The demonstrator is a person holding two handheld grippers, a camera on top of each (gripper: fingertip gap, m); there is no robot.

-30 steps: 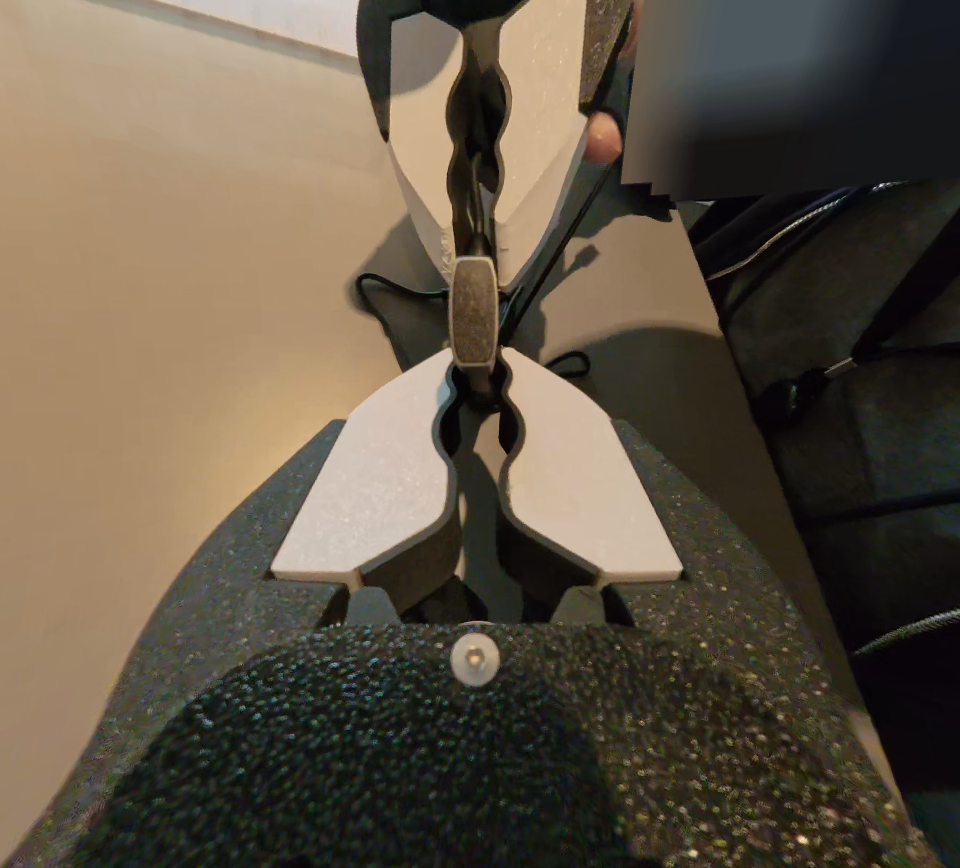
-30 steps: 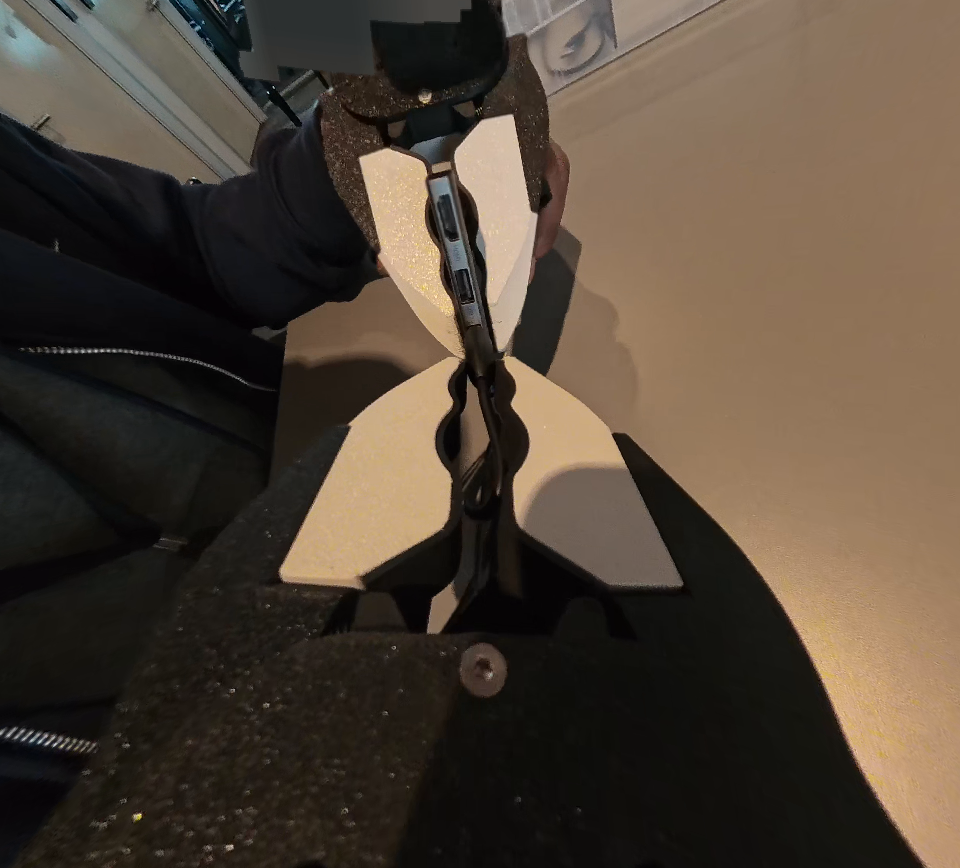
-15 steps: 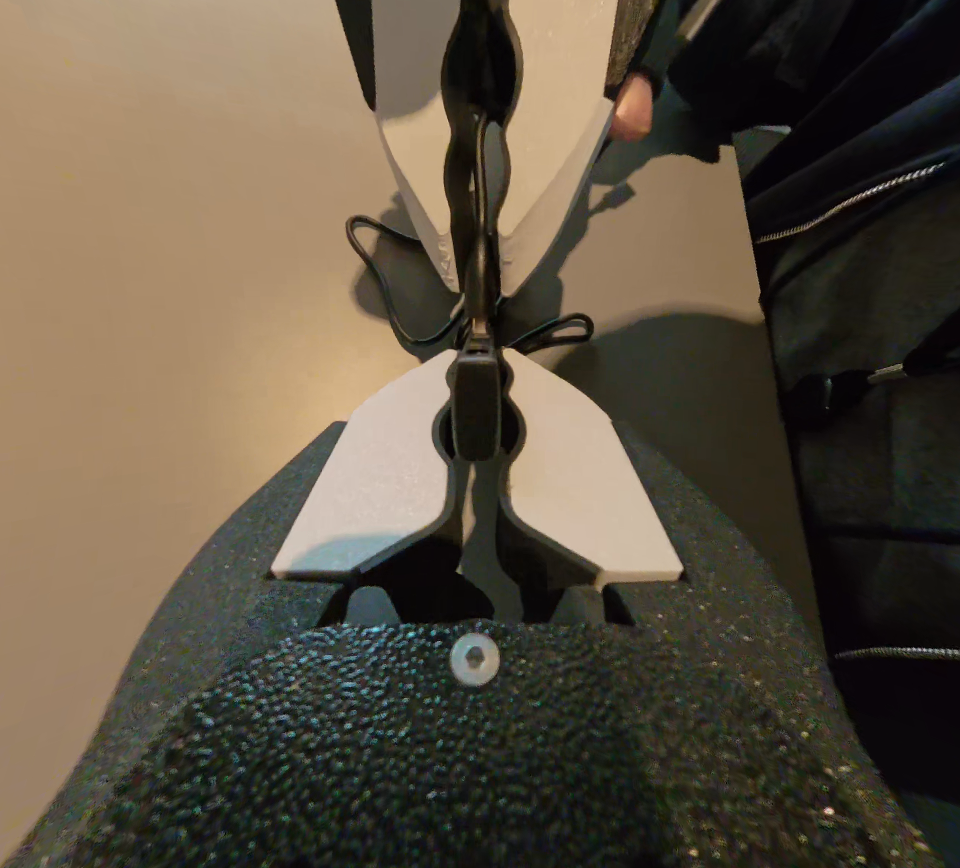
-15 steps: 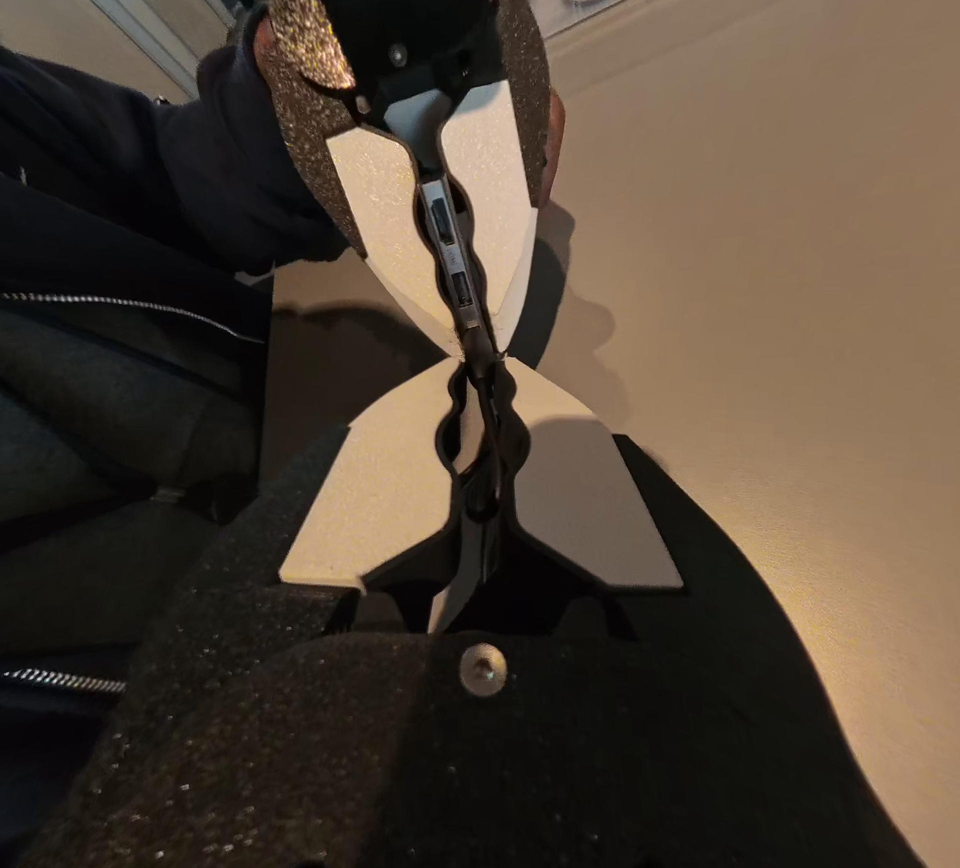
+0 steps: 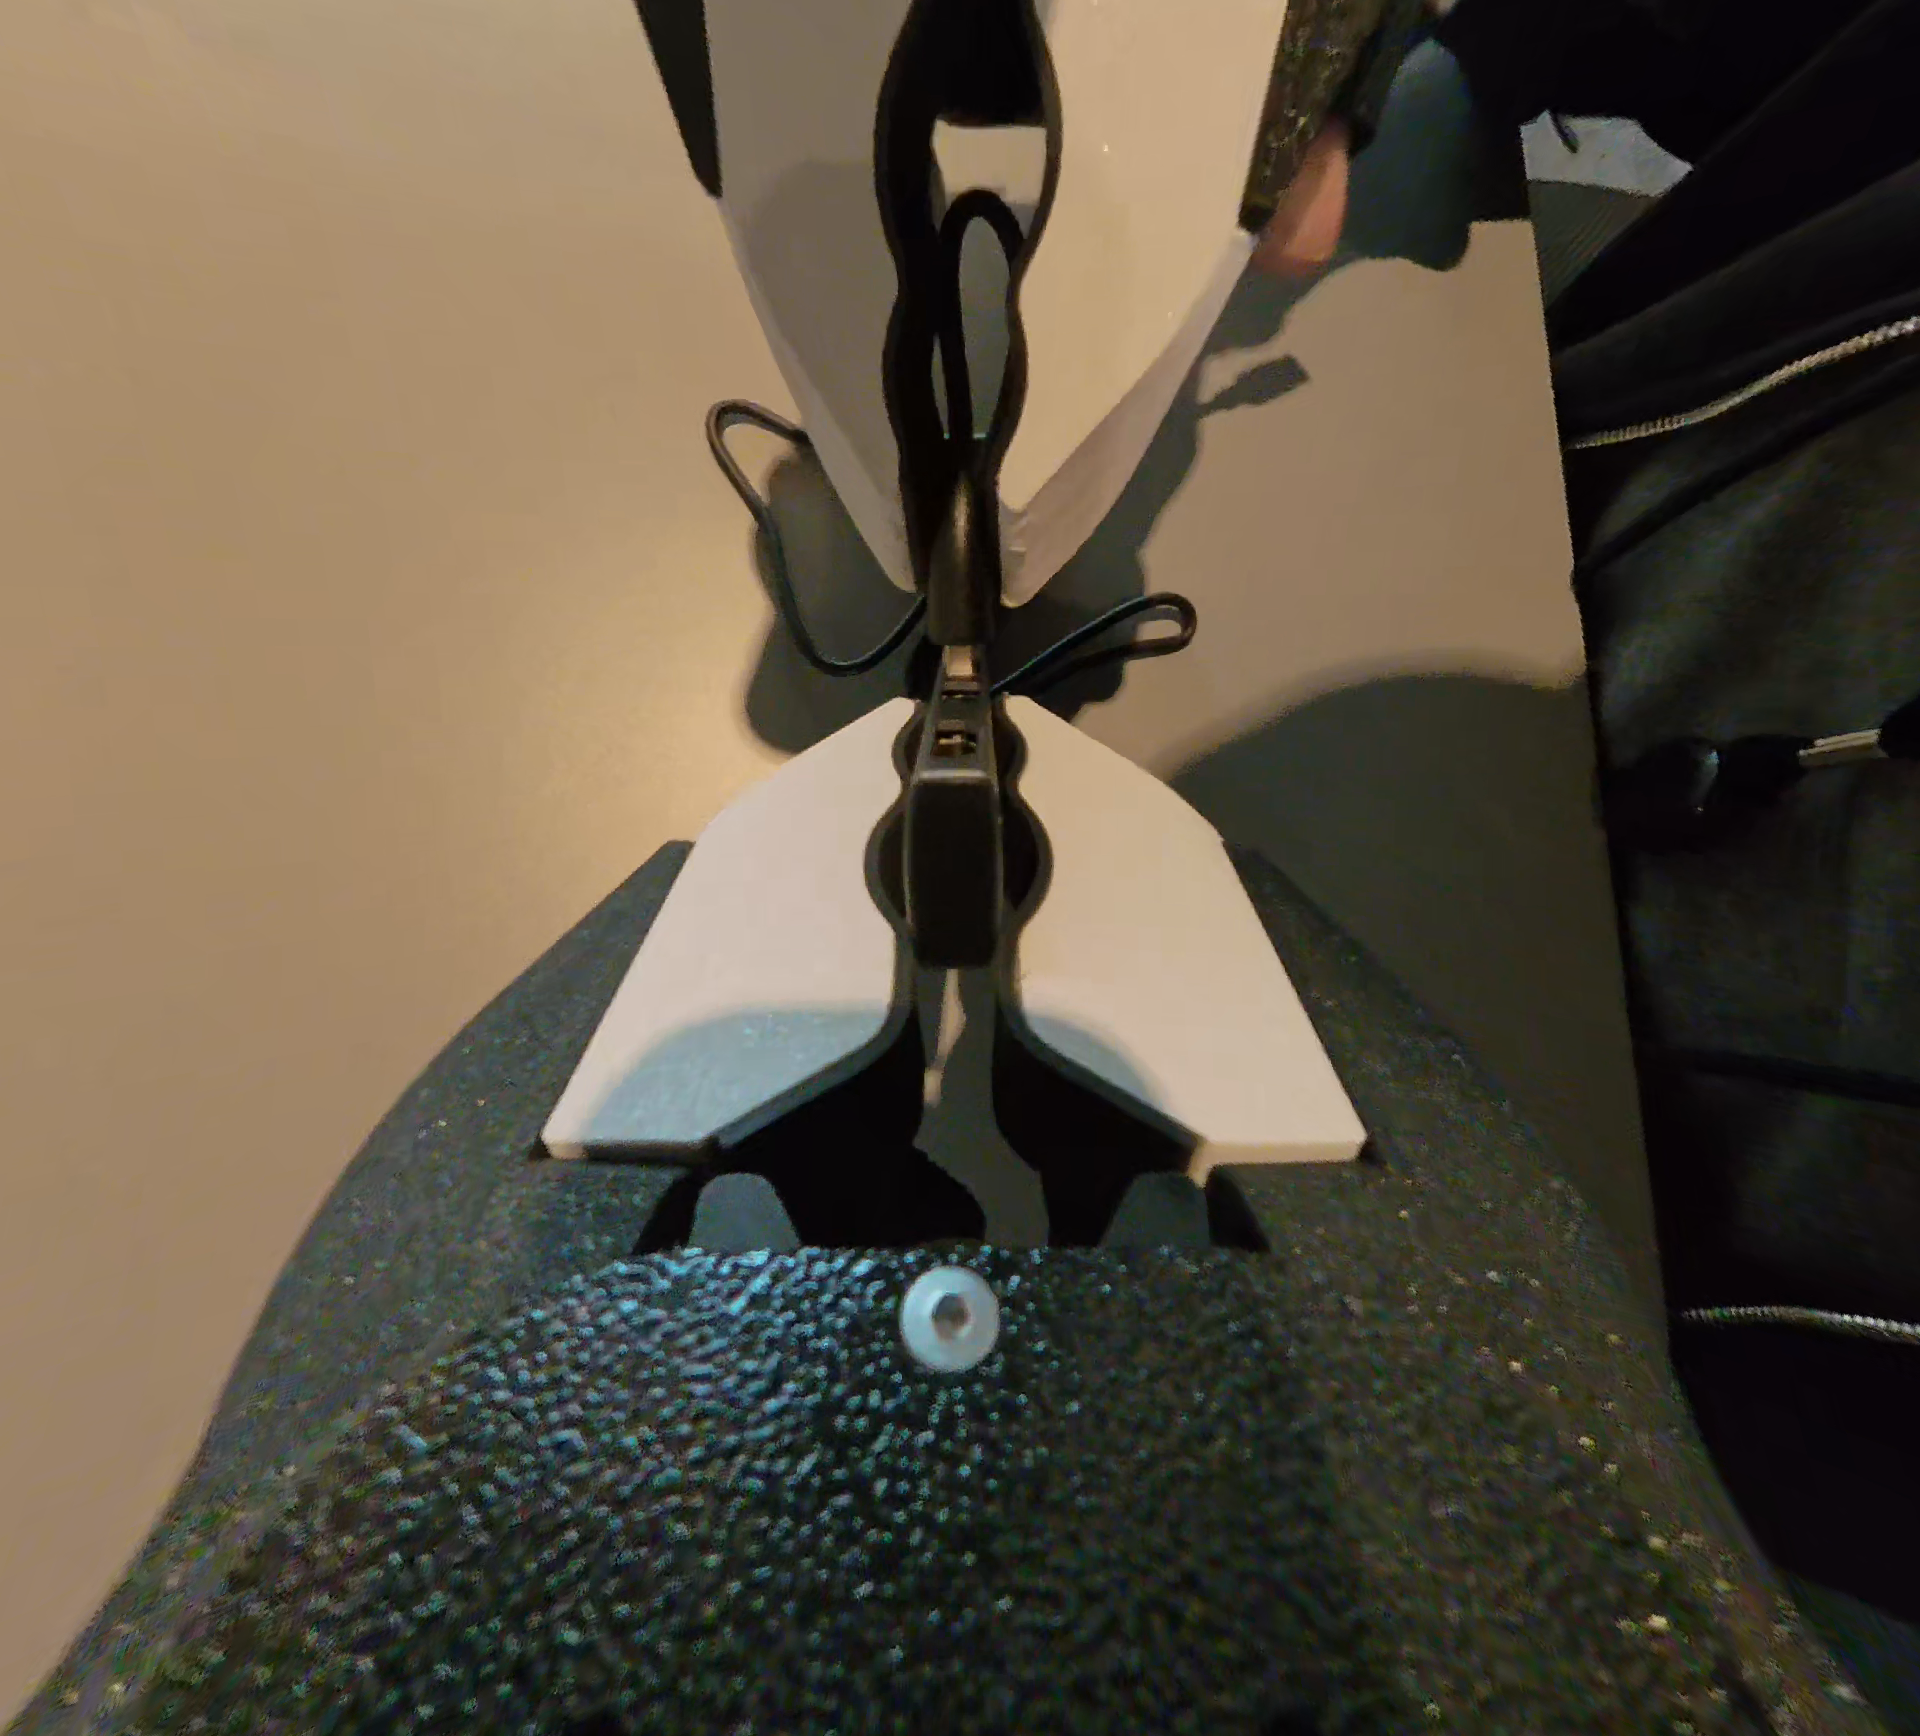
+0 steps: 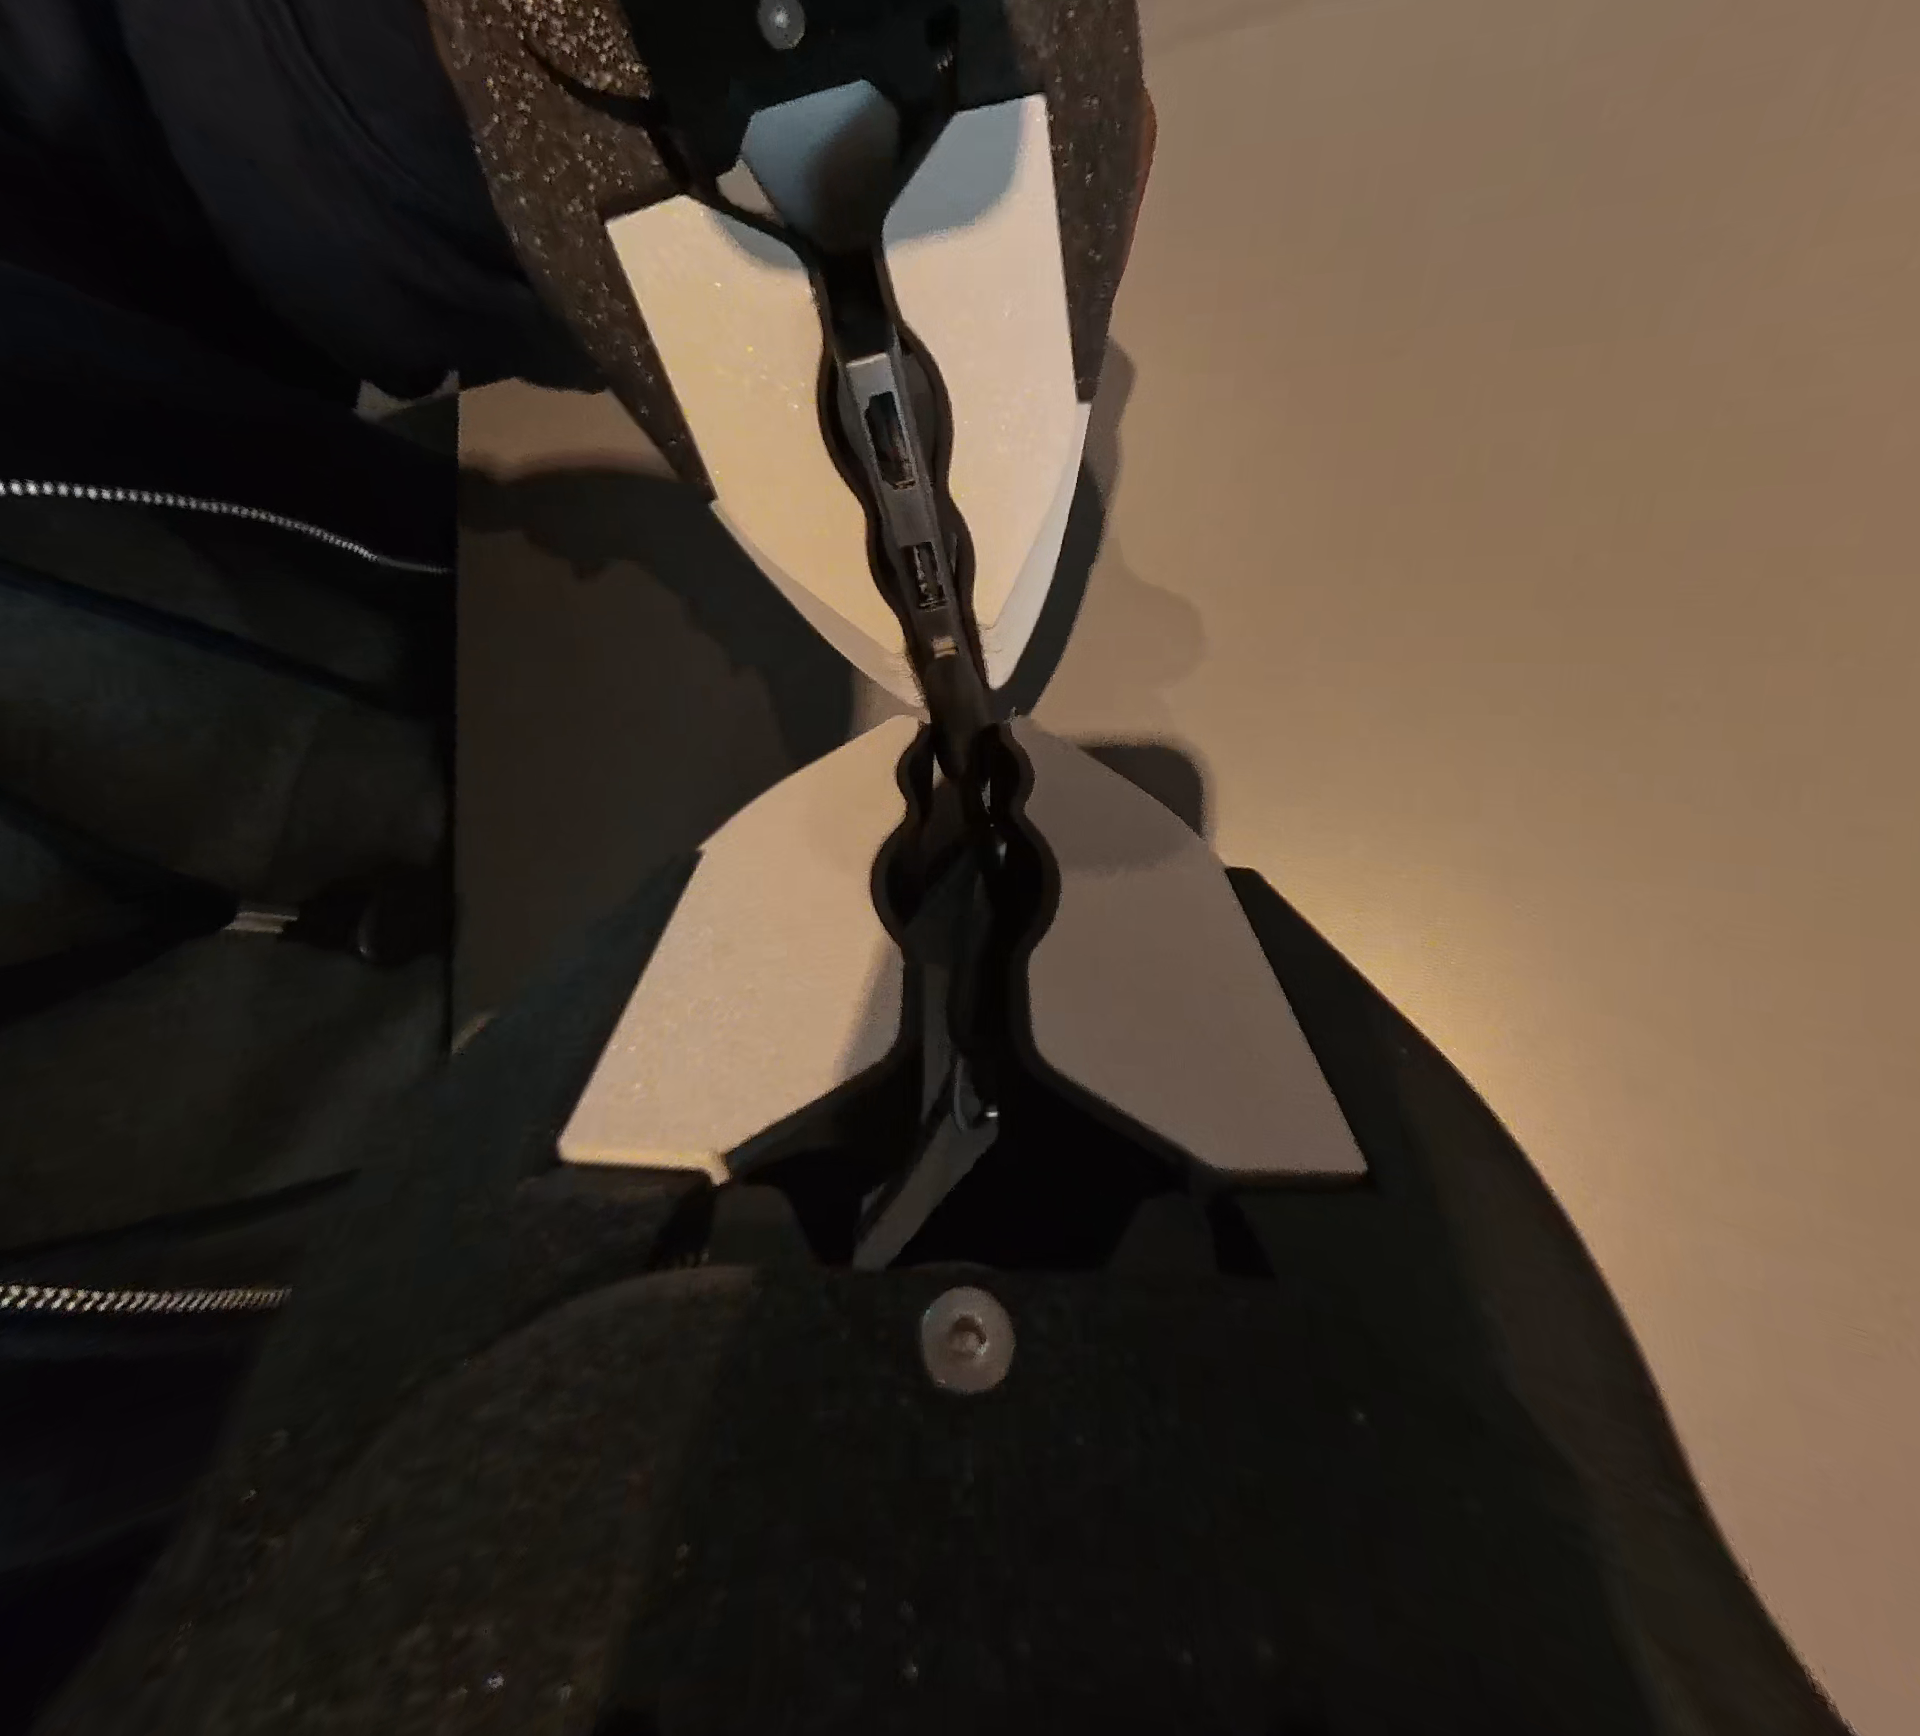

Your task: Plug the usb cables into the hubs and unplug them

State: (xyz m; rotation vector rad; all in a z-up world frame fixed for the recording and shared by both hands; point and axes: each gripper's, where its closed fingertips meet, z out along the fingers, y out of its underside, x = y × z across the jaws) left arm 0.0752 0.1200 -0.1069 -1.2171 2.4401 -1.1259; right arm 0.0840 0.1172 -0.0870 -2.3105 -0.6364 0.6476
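My left gripper (image 5: 951, 722) is shut on a slim dark grey hub (image 5: 948, 876), seen end-on with its ports facing away. My right gripper (image 5: 961, 590) comes in from above, tip to tip, shut on a black usb plug (image 5: 958, 559). A short piece of the plug's metal tip shows right at the hub's end port. In the right wrist view my right gripper (image 6: 961, 743) grips the plug (image 6: 958, 699) and its cable. The left gripper (image 6: 961, 694) holds the hub (image 6: 888, 439), which shows two open ports. The black cable (image 5: 743, 481) loops onto the table.
A beige table (image 5: 364, 439) lies under both grippers, with its edge (image 5: 1558, 543) at the right. The person's dark zipped jacket (image 5: 1745, 543) is beyond that edge, and shows at the left in the right wrist view (image 6: 208, 647). A fingertip (image 5: 1304, 226) shows on the right gripper's handle. Less than 4 cm separates the two grippers' tips.
The two grippers have drawn closer, each now larger in the other's view. The hub sits deeper between my left fingers. The plug's metal tip now shows at the hub's end.
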